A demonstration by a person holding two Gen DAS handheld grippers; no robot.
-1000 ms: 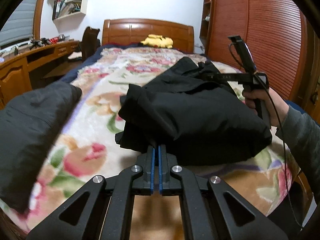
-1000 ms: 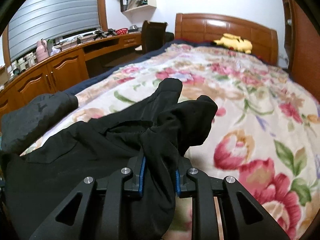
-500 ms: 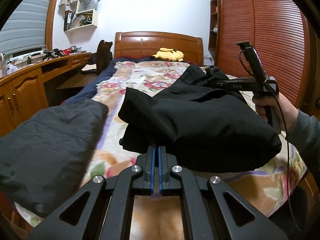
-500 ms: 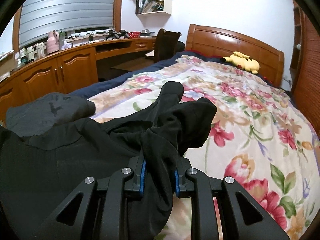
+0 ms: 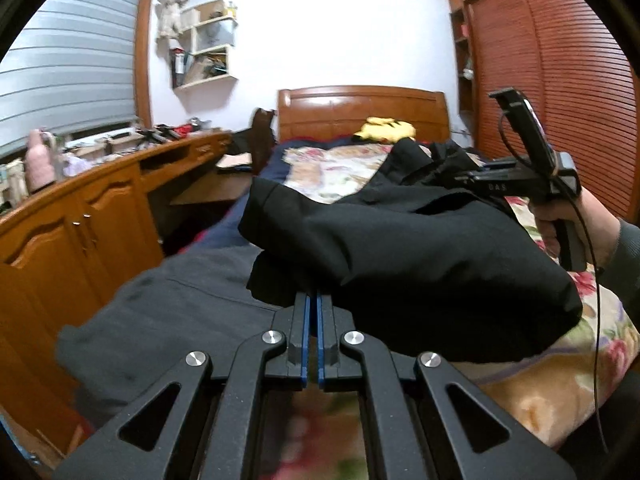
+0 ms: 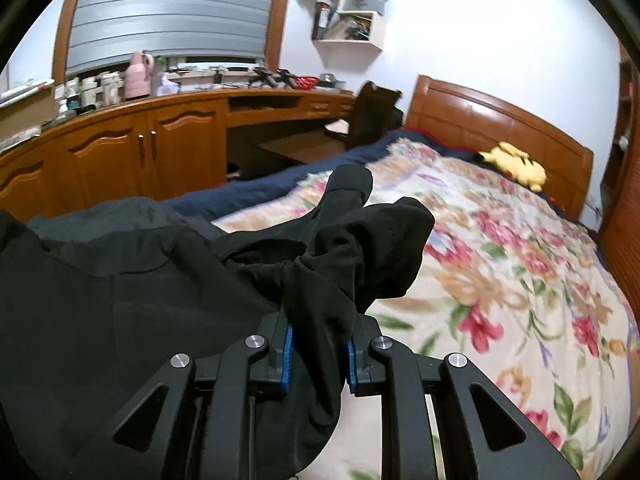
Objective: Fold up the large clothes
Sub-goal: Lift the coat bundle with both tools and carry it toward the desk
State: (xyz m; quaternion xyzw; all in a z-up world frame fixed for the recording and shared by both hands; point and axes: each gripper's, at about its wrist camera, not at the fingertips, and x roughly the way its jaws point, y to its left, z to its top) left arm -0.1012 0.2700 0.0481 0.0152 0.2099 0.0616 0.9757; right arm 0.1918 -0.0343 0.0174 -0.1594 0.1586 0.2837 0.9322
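Note:
A folded black garment [image 5: 408, 256] hangs between both grippers above the floral bed [image 5: 592, 344]. My left gripper [image 5: 312, 304] is shut on its near edge, the cloth spreading away over the fingertips. My right gripper [image 6: 318, 328] is shut on a thick bunched fold of the same black garment [image 6: 344, 240], which drapes over and between the fingers. The right gripper also shows in the left wrist view [image 5: 472, 178], held by a hand at the garment's far right side. A second dark grey garment [image 5: 168, 320] lies at the bed's near left corner, under the lifted one.
The floral blanket [image 6: 512, 264] covers the bed up to a wooden headboard [image 6: 496, 120] with a yellow plush toy [image 6: 516, 166]. A long wooden desk with cabinets [image 6: 152, 140] runs along the left. A chair [image 6: 372, 116] stands by the desk. A slatted wardrobe [image 5: 560, 80] is on the right.
Both grippers have risen and swung left with the black garment held between them. It now hangs over the dark grey garment at the bed's left corner. Both grips are unchanged.

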